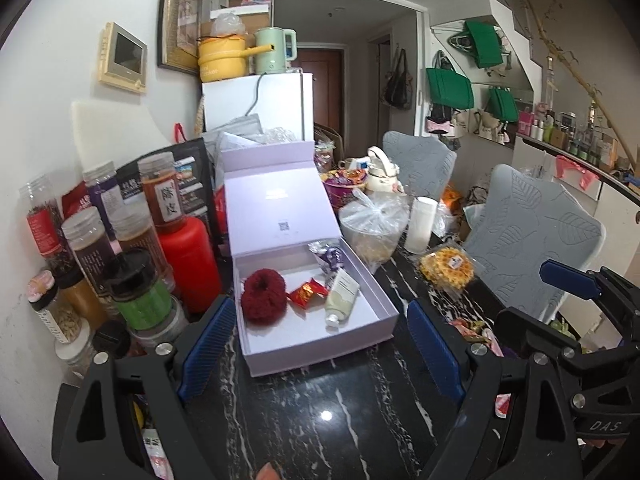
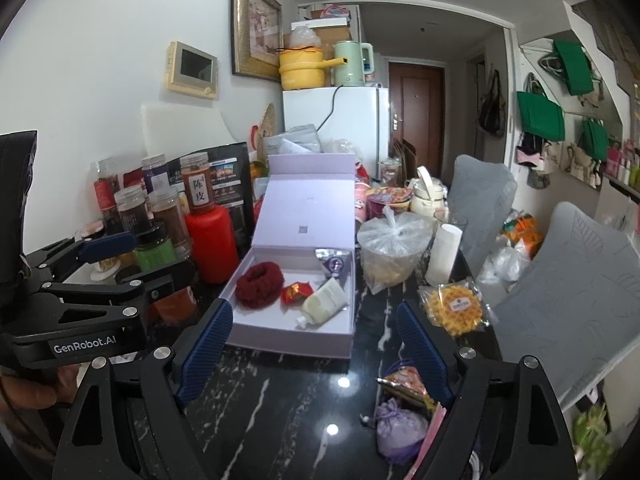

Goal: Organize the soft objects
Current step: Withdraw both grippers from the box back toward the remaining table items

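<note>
Black marble-pattern table (image 1: 320, 408), crowded. Both tongs hover low over it, side by side, pointing at the same box.

Lavender gift box (image 1: 384, 312) sits straight ahead of the left gripper (image 1: 320, 344), lid propped up at the far side. Inside, largest first: dark red fluffy scrunchie (image 1: 264, 296), nearest the left finger; cream squeeze tube (image 1: 340, 296) lying along the right wall; purple-and-silver tube (image 1: 330, 258) at the far right corner; small red foil packet (image 1: 307, 293) between scrunchie and cream tube.

Left gripper: jaws spread wide, nothing between them. Right gripper (image 2: 316, 346): also spread wide, holding nothing.

Beyond the right gripper's right finger, a clear tub tied in a plastic bag (image 2: 394, 246), pale contents. Packaged waffle (image 2: 456, 306) near it.

Close beside the right finger, a lilac drawstring sachet (image 2: 398, 426) and a crinkled snack wrapper (image 2: 404, 384) lie on the table, outside the box.

Jars and a red bottle (image 1: 188, 264) stand left of the box.
</note>
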Available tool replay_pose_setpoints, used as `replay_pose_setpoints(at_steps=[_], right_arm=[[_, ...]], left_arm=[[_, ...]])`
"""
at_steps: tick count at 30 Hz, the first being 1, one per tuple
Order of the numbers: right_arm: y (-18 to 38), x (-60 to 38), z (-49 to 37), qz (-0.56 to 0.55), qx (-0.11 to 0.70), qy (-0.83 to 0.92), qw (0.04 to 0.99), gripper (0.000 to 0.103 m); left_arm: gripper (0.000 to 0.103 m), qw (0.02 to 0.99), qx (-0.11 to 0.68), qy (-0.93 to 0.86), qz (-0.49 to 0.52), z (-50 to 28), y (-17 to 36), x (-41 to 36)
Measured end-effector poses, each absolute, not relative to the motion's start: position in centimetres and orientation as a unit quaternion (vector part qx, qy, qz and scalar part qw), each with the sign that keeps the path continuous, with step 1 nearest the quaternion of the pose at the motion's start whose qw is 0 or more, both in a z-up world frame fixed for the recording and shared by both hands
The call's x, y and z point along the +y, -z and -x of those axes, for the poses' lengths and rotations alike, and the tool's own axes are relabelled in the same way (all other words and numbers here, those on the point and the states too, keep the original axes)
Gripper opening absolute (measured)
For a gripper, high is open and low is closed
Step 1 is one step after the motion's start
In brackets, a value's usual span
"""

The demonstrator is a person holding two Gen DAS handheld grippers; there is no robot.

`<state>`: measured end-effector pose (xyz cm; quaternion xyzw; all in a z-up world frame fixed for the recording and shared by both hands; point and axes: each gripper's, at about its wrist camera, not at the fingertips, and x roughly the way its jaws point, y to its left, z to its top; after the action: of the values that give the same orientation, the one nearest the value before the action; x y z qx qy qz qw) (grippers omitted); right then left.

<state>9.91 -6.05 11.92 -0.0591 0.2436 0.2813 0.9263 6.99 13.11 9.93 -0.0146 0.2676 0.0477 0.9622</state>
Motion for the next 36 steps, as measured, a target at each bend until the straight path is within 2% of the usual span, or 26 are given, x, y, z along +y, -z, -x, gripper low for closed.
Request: replay_pose_setpoints(at_steps=[36], right_arm=[[-3.1,-16.6,-8.8,0.036,0.322,-0.174,0.93,0.088]], left_arm=[[0.089,0.936,0.345,0.073,-0.001,-9.9,0.5,4.0]])
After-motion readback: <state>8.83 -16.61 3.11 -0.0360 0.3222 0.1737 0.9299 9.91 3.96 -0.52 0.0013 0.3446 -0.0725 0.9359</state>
